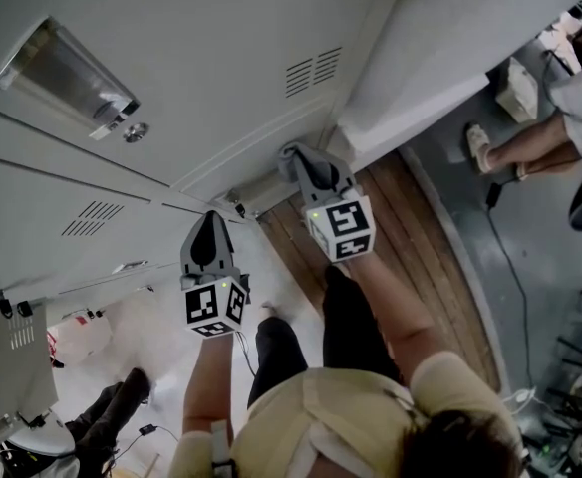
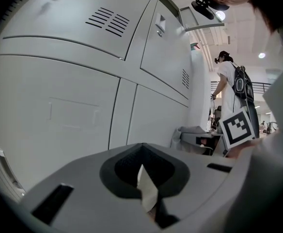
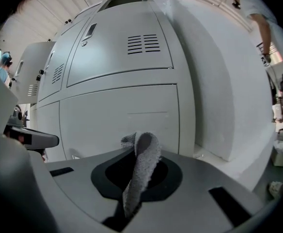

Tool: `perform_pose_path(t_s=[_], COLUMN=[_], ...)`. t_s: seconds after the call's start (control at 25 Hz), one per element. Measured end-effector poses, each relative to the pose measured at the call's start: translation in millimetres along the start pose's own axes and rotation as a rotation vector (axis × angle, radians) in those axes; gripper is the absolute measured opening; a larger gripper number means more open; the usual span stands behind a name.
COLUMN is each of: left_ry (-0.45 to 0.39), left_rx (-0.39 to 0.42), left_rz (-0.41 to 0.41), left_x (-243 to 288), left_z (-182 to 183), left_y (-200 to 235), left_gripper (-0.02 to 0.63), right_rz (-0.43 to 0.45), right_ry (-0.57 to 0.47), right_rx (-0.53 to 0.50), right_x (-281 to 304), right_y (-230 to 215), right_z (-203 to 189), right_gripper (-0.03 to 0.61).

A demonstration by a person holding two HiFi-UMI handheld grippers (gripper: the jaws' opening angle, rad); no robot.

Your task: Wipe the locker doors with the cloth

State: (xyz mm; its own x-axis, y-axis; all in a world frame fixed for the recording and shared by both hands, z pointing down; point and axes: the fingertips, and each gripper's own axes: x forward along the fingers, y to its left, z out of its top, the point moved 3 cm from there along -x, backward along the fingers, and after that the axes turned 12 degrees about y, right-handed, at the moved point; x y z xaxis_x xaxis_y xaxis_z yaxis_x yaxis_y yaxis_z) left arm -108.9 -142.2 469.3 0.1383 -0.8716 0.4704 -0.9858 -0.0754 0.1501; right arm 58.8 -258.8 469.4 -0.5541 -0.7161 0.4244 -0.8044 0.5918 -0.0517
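Note:
Grey metal locker doors (image 1: 221, 68) with vent slots fill the upper left of the head view. My right gripper (image 1: 304, 162) is low by the lockers' right corner, shut on a grey knitted cloth (image 3: 140, 166). The cloth stands up from between its jaws (image 3: 131, 205), short of the lower door (image 3: 117, 115). My left gripper (image 1: 211, 225) hangs lower and to the left, also facing a lower door (image 2: 59, 106). A small white slip (image 2: 146, 188) is pinched between its jaws (image 2: 150, 205). Neither gripper touches a door.
A white wall panel (image 1: 440, 48) juts out right of the lockers, with a wooden floor strip (image 1: 421, 247) below it. A seated person's legs (image 1: 515, 147) and a floor cable (image 1: 510, 267) are further right. Another person (image 2: 228, 86) stands beyond the locker row.

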Motion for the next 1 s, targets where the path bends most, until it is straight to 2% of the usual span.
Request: perform_pose_path(t_s=[0.28,0.6,1.0], left_ry=[0.008,0.021,0.025], left_rx=[-0.001,0.006,0.009], left_rz=[-0.013,-0.030,-0.035], left_x=[13,20,-2], left_z=[-1,-2,-10], left_y=[-12,-18,-2], left_gripper=[-0.012,-0.012,-0.012], right_rz=[-0.074,-0.151,-0.151], right_ry=[0.024,0.058,0.048], right_rx=[0.035,0.050,0.070], right_x=[1,-3,-27], right_y=[-32,-48,-24], right_z=[-8,-14,-21], right_gripper=[0.015,0.015,0.015])
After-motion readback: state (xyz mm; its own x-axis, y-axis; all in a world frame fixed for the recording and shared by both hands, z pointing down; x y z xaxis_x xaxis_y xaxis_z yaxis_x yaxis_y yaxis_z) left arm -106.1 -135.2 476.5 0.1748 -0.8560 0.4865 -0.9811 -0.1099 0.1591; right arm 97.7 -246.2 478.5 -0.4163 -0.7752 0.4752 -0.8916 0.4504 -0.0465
